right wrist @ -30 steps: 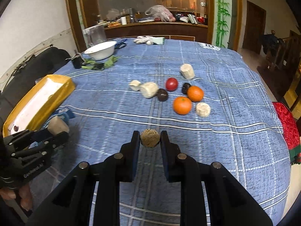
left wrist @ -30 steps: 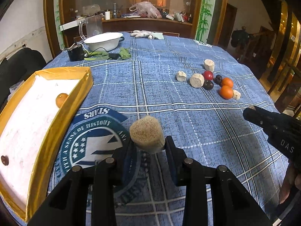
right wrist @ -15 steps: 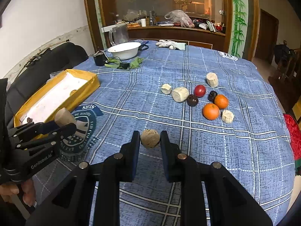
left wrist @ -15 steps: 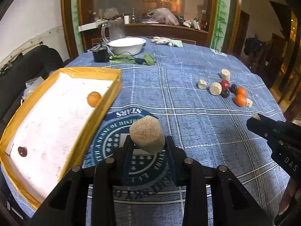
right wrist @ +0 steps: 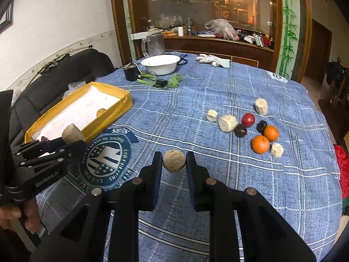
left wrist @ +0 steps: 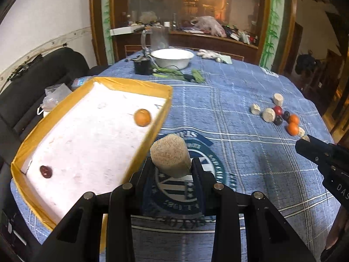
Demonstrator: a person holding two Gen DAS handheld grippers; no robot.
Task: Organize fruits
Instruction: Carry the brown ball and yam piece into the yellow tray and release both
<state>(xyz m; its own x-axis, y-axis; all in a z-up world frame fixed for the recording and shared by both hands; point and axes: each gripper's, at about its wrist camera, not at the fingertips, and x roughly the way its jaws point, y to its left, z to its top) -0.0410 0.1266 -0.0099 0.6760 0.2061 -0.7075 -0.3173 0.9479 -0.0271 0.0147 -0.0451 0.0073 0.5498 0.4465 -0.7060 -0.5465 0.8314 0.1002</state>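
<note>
My left gripper is shut on a tan cylindrical piece, held above the cloth just right of the yellow-rimmed tray. Inside the tray lie an orange and a dark red fruit. My right gripper is shut on a round tan ball above the table's middle. To the right on the cloth sits a cluster: two oranges, a red fruit, dark plums and several pale chunks. The left gripper also shows in the right wrist view, near the tray's corner.
A white bowl, a glass pitcher, a black box with cable, green leaves and white gloves occupy the table's far end. A black sofa stands left of the table. A blue emblem is printed on the cloth.
Both grippers have swung left toward the tray, each keeping its piece. The tray has come further into view and the fruit cluster has shifted right.
</note>
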